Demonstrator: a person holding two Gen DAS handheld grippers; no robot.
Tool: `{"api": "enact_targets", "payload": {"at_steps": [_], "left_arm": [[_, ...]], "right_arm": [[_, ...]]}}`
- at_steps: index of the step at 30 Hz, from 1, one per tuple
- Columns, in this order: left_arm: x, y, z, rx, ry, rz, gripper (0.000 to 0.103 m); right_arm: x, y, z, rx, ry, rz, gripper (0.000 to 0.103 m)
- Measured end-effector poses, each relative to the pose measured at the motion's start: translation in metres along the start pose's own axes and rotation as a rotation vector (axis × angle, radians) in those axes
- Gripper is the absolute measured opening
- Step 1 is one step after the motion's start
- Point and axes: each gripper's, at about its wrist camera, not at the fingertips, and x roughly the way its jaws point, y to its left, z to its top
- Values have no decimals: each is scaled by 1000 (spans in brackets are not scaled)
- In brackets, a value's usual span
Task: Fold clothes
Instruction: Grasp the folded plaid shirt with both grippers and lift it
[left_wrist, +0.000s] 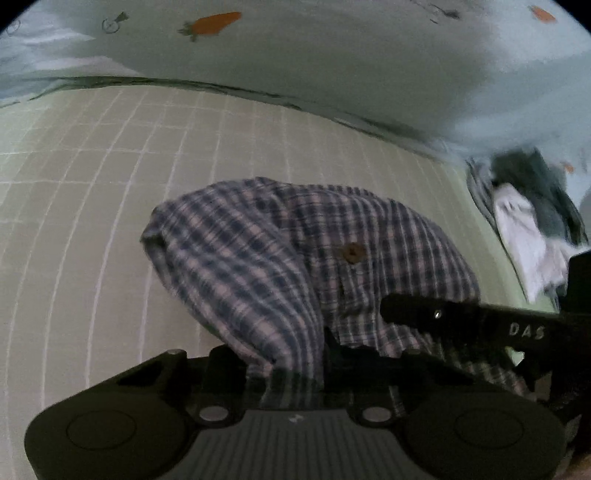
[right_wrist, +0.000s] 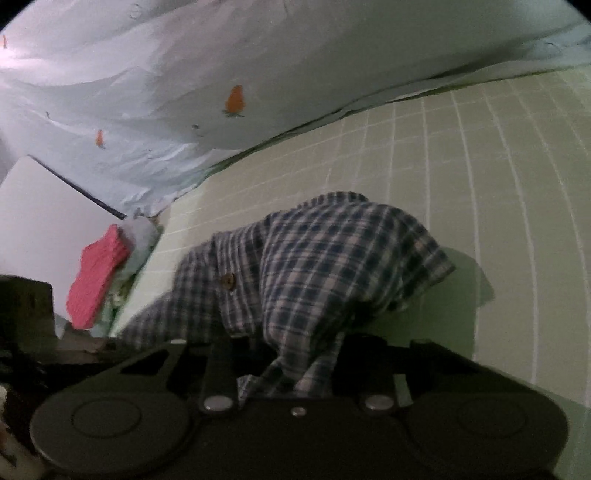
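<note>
Lifting blue-and-white plaid cotton shirt (left_wrist: 280, 258) off pale green gridded mat (left_wrist: 92, 206) — my left gripper (left_wrist: 291, 373) and right gripper (right_wrist: 291, 373) both clamp its fabric; I raise evenly, keeping tension.

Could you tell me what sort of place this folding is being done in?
Probably a bedroom: the plaid shirt lies on a green grid-patterned sheet, beside a pale blue carrot-print duvet and a heap of other clothes.

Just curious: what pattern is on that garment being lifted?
The plaid shirt is a blue-and-white check with a brown button; it shows best in the right wrist view.
</note>
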Motion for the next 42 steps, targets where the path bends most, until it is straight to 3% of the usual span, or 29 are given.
{"api": "enact_targets", "payload": {"at_steps": [5,11,16,21,26,31,37,42], "left_arm": [[-38,-22,-44,1,9,-12,29],[-86,-44,-83,31,-49,15,29],[-113,-48,-115,-7,-67,69,29],[-141,-29,-138,-48,-79,121,29],[-175,22,-149,-124,-128,162,29],[-212,103,-139,-146,-206,172,29],[-272,211,-91,-124,-359,212,29],[-322,296,-38,-189,-506,264,29]], "right_arm": [[-54,23,-45,2,-25,-2,31],[-102,32,-83,23,-74,55,31],[-116,45,-104,-26,-49,110,31],[-105,71,-116,-79,14,179,31],[-69,125,-117,-146,53,224,32],[-14,199,-103,-237,53,260,32],[78,300,-62,-310,14,361,33],[162,399,6,-463,18,455,36]]}}
